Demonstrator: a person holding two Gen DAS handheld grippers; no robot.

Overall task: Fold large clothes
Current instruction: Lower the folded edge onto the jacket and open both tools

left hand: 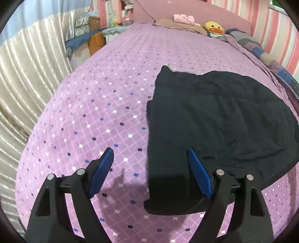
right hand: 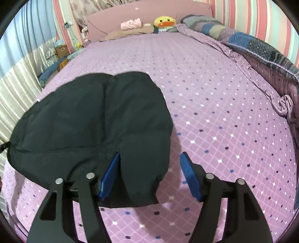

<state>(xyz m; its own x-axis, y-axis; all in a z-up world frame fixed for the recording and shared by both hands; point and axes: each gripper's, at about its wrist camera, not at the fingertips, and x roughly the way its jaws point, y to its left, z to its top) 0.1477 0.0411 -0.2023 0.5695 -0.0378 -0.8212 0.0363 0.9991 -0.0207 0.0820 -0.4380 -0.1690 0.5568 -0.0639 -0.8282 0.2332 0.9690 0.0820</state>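
A black garment (left hand: 214,119) lies partly folded on the bed (left hand: 93,112), toward its near edge. The left claw (left hand: 149,155) is spread wide above the garment's left edge, gripping nothing. The right claw (right hand: 149,158) is also wide apart over the garment's (right hand: 89,119) right end, near the bed's (right hand: 224,112) near edge.

Both fisheye views are aimed low and forward along the bed (left hand: 104,104) toward the headboard (right hand: 149,13). The dark garment (left hand: 214,119) is seen close from its left edge in one, from its right edge (right hand: 93,115) in the other.
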